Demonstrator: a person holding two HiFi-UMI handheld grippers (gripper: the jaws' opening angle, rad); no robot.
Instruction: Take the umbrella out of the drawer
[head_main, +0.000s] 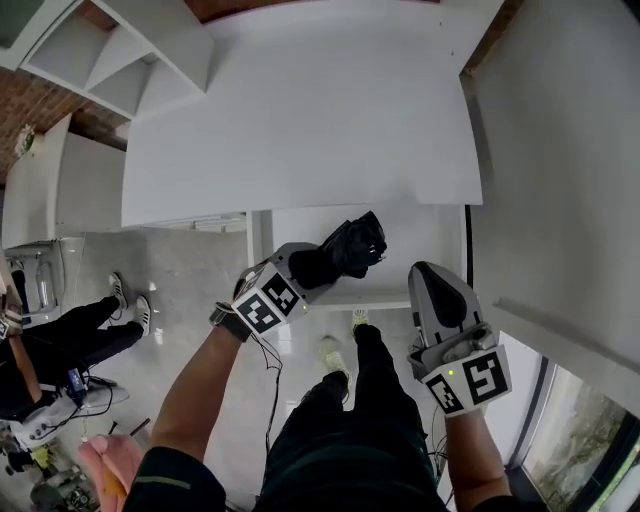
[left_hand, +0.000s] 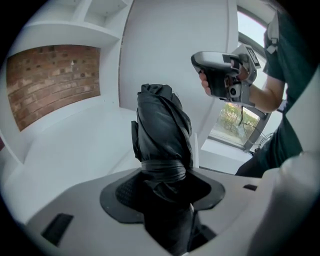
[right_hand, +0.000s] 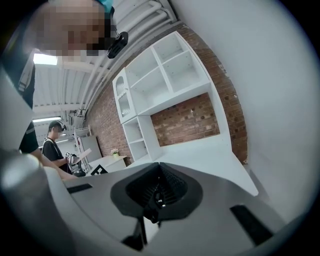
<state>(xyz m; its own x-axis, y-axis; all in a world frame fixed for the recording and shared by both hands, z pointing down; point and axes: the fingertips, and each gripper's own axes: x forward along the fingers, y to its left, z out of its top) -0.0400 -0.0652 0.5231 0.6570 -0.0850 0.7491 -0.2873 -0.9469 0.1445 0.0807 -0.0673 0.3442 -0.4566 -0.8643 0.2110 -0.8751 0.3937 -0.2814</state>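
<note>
A folded black umbrella, tied round with a strap, sticks out of my left gripper, whose jaws are shut on it. In the left gripper view the umbrella rises between the dark pads of that gripper, its lower end hidden under them. It hangs in front of the white counter top, just past its near edge. My right gripper is beside it to the right, shut and empty; it also shows in the left gripper view. In the right gripper view the jaws of the right gripper meet with nothing between them. The drawer's state is not clear.
White open shelves stand at the back left against a brick wall. A white wall panel runs along the right, with a window below it. A seated person is at the left. My own legs are below.
</note>
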